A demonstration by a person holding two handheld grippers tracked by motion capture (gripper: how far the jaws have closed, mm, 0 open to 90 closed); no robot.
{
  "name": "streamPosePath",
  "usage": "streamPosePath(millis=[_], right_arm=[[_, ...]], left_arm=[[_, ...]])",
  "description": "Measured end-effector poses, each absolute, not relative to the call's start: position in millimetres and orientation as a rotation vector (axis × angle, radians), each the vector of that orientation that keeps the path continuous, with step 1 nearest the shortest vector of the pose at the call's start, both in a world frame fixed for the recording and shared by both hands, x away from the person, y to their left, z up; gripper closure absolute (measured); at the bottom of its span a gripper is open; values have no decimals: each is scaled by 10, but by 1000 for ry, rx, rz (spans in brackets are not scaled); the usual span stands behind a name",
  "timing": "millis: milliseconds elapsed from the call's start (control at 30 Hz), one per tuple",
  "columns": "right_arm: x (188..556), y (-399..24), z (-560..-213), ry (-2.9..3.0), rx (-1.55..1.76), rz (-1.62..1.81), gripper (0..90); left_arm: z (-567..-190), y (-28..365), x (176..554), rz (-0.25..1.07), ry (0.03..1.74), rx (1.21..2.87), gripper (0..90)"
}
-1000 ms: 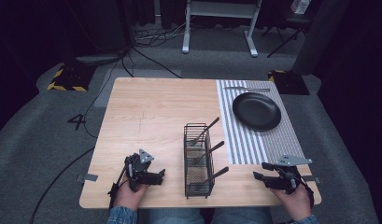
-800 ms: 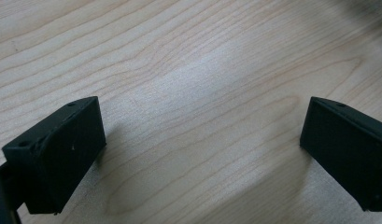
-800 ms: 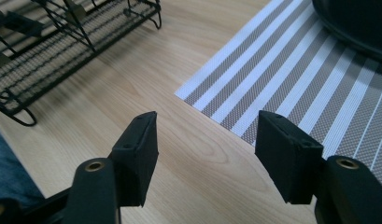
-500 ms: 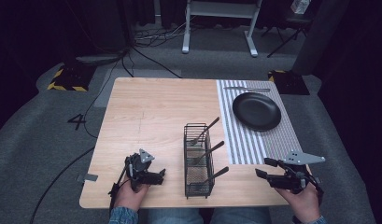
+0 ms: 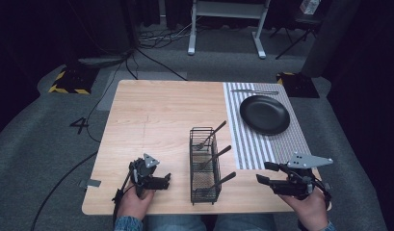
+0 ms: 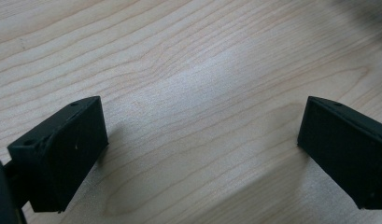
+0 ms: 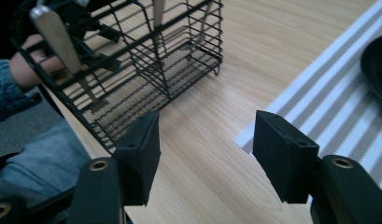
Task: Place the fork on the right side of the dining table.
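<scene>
A black wire caddy (image 5: 204,166) stands near the table's front edge, with three pieces of cutlery (image 5: 215,157) leaning out of its compartments. In the right gripper view the caddy (image 7: 146,60) is ahead and to the left, a metal handle (image 7: 55,37) sticking up from it. My left gripper (image 5: 163,180) rests low on the wood left of the caddy, jaws wide apart and empty over bare wood (image 6: 202,126). My right gripper (image 5: 263,173) hovers right of the caddy at the placemat's front corner, open (image 7: 205,140) with nothing between its jaws.
A black plate (image 5: 264,114) sits on a striped placemat (image 5: 281,144) at the back right, with a knife (image 5: 255,91) lying behind it. The wooden table (image 5: 156,115) stands on grey carpet; cables and a stand's legs lie beyond.
My right gripper has lifted slightly and shifted left toward the caddy. The left gripper has stayed where it was.
</scene>
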State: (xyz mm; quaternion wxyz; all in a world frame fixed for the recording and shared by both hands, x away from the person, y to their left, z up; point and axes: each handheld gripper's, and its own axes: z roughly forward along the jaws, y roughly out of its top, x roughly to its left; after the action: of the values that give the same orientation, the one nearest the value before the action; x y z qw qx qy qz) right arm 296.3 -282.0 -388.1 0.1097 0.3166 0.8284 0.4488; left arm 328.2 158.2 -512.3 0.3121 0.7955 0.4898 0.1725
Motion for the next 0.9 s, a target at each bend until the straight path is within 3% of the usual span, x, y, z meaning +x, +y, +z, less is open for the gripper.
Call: streamPosePath(millis=[667,900], right_arm=[[2845,-2335,-3593,2559,717,1417,451],[2870,-2190,-3565,2602,690,1421,507]], left_arm=[[-5125,1598,3262,443,1268,2109,18],[-5125,1598,3262,443,1268,2108,18]])
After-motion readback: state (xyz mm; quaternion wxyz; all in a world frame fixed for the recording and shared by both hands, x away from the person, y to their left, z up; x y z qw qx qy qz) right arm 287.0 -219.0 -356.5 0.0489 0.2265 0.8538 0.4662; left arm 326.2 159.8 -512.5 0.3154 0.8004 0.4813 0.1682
